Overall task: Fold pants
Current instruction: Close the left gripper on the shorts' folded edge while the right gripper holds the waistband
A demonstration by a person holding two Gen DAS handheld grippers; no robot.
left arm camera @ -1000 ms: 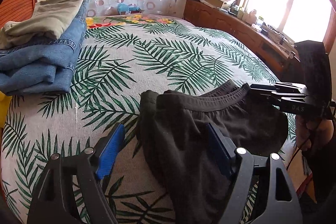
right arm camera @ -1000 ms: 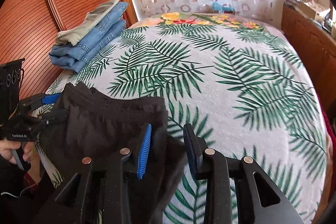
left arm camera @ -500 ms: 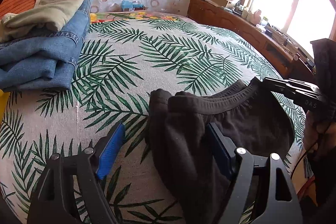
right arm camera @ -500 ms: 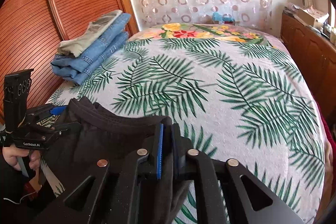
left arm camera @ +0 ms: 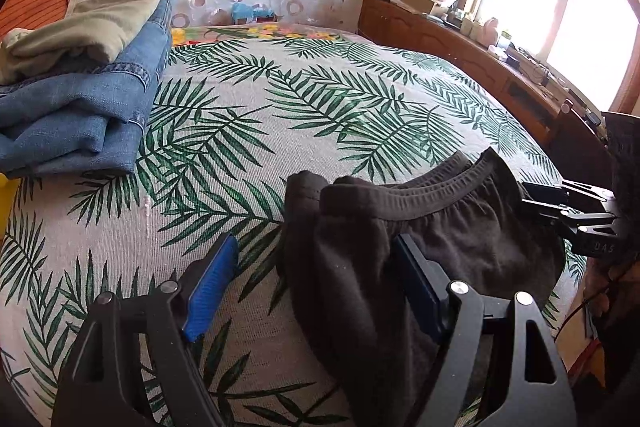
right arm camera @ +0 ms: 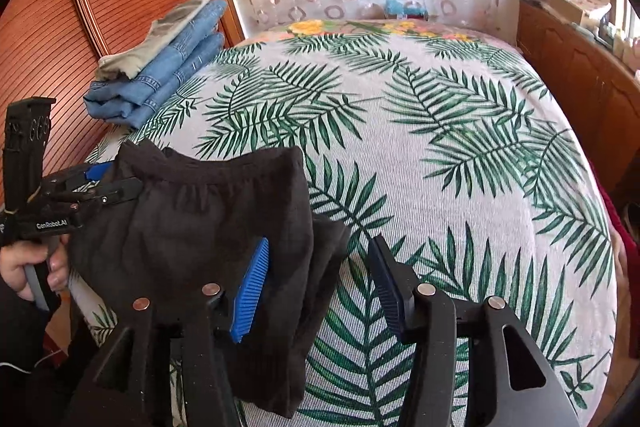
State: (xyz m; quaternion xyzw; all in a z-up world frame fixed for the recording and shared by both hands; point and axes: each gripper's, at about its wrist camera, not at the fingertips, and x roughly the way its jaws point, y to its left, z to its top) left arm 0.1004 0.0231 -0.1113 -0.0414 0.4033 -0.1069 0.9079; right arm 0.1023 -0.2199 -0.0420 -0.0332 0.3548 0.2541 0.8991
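Dark brown pants [left arm camera: 400, 227] lie at the near edge of the bed, waistband toward the far side. In the left wrist view my left gripper [left arm camera: 316, 275] is open, its jaws wide around the pants' left corner. My right gripper [left arm camera: 560, 203] reaches the waistband's right end there. In the right wrist view the right gripper [right arm camera: 320, 279] is open, with the pants [right arm camera: 208, 227] draped over its left finger [right arm camera: 250, 291]. The left gripper [right arm camera: 100, 183] shows at the pants' other corner.
A stack of folded blue jeans with a beige garment on top [left arm camera: 80, 87] lies at the bed's left side, also in the right wrist view [right arm camera: 160, 59]. A palm-leaf bedspread [left arm camera: 320, 99] covers the bed. A wooden cabinet [left arm camera: 480, 59] runs along the right.
The right gripper closed on the waistband half a second ago and has now opened. Both grippers have moved the pants a little farther onto the bed.
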